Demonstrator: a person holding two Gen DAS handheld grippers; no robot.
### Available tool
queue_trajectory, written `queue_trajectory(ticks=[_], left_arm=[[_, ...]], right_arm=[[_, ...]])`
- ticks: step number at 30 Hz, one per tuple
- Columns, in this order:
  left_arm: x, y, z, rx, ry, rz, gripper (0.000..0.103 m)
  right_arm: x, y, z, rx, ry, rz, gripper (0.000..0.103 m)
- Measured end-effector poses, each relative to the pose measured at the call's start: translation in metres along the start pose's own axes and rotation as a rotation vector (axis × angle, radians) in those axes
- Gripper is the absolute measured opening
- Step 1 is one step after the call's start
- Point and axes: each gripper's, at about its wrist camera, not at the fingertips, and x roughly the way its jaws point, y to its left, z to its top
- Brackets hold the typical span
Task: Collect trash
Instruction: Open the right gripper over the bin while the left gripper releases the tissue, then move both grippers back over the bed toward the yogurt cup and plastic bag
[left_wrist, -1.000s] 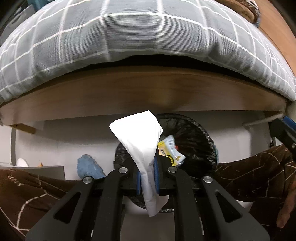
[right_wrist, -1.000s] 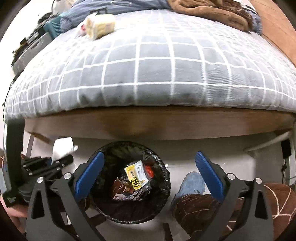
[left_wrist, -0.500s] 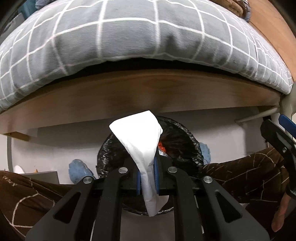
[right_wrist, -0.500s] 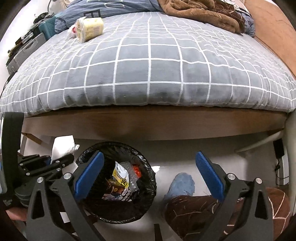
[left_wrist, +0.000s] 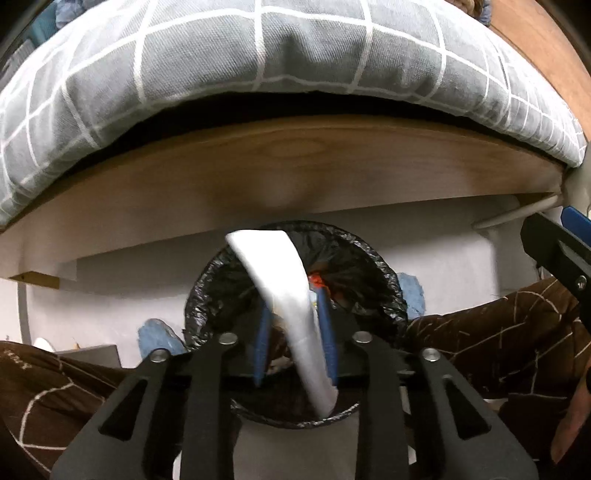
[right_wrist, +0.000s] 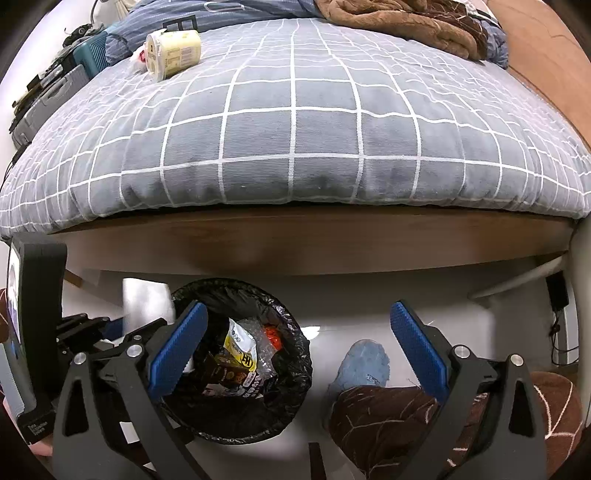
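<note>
- We see the left tongs (left_wrist: 295, 332) parted slightly, the white tissue (left_wrist: 291, 306) loose between them over the trash bin (left_wrist: 384, 291).
- Our right tongs (right_wrist: 295, 343) stand spread wide, empty.
- Farther off, a cup (right_wrist: 173, 51) lies on the bed (right_wrist: 295, 129).

Left gripper (left_wrist: 293, 332) over the trash bin (left_wrist: 384, 291), jaws parted a little. White tissue (left_wrist: 284, 280) between the blue pads (left_wrist: 325, 317), motion-blurred, leaning on the right pad; grip uncertain. Bin black-lined, on the floor below the wooden bed rail (left_wrist: 295, 166). Grey checked duvet (left_wrist: 258, 48) overhangs the rail. Right gripper (left_wrist: 561, 251) at right edge.
</note>
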Motion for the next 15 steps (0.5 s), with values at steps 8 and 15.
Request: queue_trajectory(ticks=[8,15], left_arm=[[-0.017,0.015,-0.001,-0.037,-0.053,0.0,0.061],[-0.038,0.028,0.005,-0.044,-0.112,0.027,0.078]], right_arm=[[0.0,0.01,0.001,-0.03,-0.01,0.009,0.095],[-0.001,0.02,0.004,-0.036,-0.022,0.02,0.095]])
